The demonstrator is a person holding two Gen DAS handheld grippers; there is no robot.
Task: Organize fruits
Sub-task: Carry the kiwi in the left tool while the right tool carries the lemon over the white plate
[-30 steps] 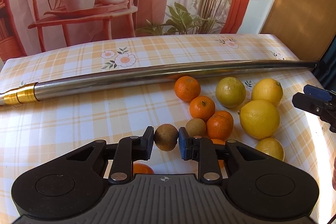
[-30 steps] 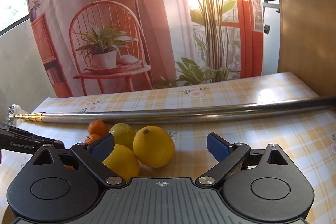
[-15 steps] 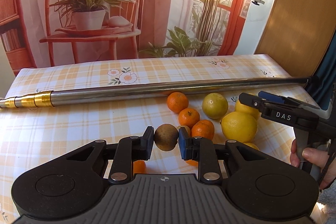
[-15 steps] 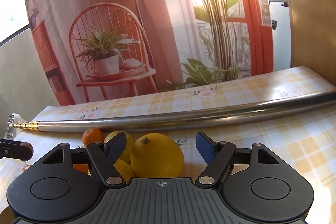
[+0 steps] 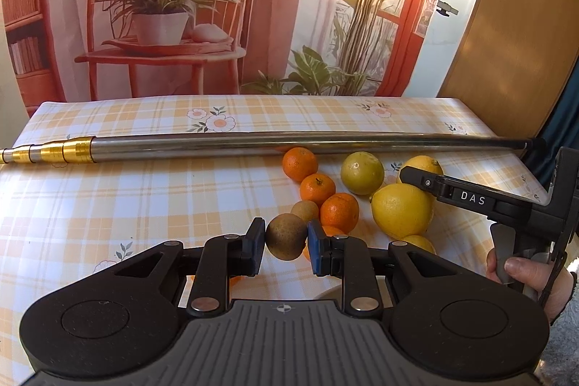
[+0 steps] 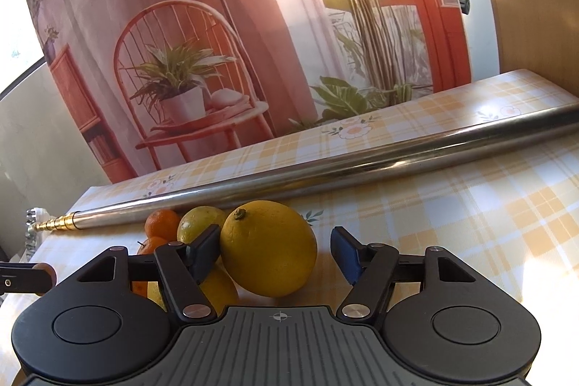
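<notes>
My left gripper (image 5: 285, 241) is shut on a small round brown fruit (image 5: 286, 237), held above the checked tablecloth. Beyond it lie a second brown fruit (image 5: 304, 210), three oranges (image 5: 299, 164) and several lemons, the nearest a big yellow lemon (image 5: 401, 210). My right gripper (image 6: 275, 252) is open, and a large yellow lemon (image 6: 268, 246) sits between its blue pads, touching or nearly touching the left one, with a gap to the right one. In the left wrist view the right gripper (image 5: 427, 181) reaches in from the right over the lemons, held by a hand (image 5: 524, 272).
A long steel pole (image 5: 289, 143) with a gold telescopic end (image 5: 54, 152) lies across the table behind the fruit. A greenish lemon (image 6: 199, 223) and an orange (image 6: 162, 223) lie left of the right gripper. A printed backdrop hangs at the table's far edge, a wooden panel to the right.
The left gripper has risen and drawn back with the brown fruit held. The right gripper has moved forward around the large lemon and narrowed its opening.
</notes>
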